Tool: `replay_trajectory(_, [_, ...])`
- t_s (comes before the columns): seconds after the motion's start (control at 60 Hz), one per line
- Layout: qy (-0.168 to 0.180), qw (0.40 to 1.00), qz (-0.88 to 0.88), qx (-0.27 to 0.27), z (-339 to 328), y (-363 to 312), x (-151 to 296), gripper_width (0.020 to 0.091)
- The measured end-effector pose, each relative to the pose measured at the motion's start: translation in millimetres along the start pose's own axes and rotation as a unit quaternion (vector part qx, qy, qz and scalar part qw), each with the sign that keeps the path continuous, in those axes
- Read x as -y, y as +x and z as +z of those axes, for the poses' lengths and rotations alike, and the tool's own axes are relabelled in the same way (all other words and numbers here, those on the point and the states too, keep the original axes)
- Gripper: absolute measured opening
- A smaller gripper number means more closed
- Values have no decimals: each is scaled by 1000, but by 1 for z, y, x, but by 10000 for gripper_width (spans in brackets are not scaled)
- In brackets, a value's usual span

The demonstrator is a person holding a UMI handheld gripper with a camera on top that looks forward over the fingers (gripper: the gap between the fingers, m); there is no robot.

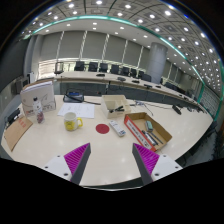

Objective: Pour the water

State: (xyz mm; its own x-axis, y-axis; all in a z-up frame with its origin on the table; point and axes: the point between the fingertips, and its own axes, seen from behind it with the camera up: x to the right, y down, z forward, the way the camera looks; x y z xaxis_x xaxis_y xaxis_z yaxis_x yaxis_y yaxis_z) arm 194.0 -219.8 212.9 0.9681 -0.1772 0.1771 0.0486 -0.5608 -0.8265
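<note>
A yellow cup (pixel 72 122) stands on the pale table (pixel 60 145), ahead of my fingers and to the left. A red round coaster-like disc (pixel 101 128) lies to its right, near the table's middle. A white pitcher-like container (pixel 112 104) stands farther back. My gripper (pixel 112 160) is open, its magenta pads (pixel 77 157) spread wide with only bare tabletop between them. It holds nothing and is well short of the cup.
An open cardboard box (pixel 147 127) with items sits ahead right. A white box (pixel 38 97) and a small bottle (pixel 41 115) stand at the left, with a wooden tray (pixel 17 131) nearby. Office chairs (pixel 95 67) and desks line the back.
</note>
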Motion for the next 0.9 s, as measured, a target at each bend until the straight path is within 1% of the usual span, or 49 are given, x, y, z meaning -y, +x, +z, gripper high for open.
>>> replay_trajectory(0.083, [-3, 1000, -2, 7, -1, -13, 1, 864])
replay_trajectory(0.1, [-3, 1000, -2, 8, 4, -28, 3, 863])
replay_trajectory(0.117, [-4, 1000, -4, 10, -3, -21, 2, 864])
replay_trajectory(0.133, [-4, 1000, -4, 11, 5, -41, 3, 863])
replay_trajectory(0.317, [-7, 999, -7, 35, 8, -135, 10, 867])
replay_trajectory(0.4, [-2, 999, -5, 53, 8, -187, 14, 865])
replay_trajectory(0.533, [16, 996, -5, 84, 15, -277, 25, 865])
replay_trajectory(0.683, [29, 993, 11, 116, 40, -367, 41, 863])
replay_trajectory(0.8, [46, 988, 14, 145, 77, -427, 58, 863])
replay_trajectory(0.9, [70, 985, 12, 155, 118, -463, 74, 862])
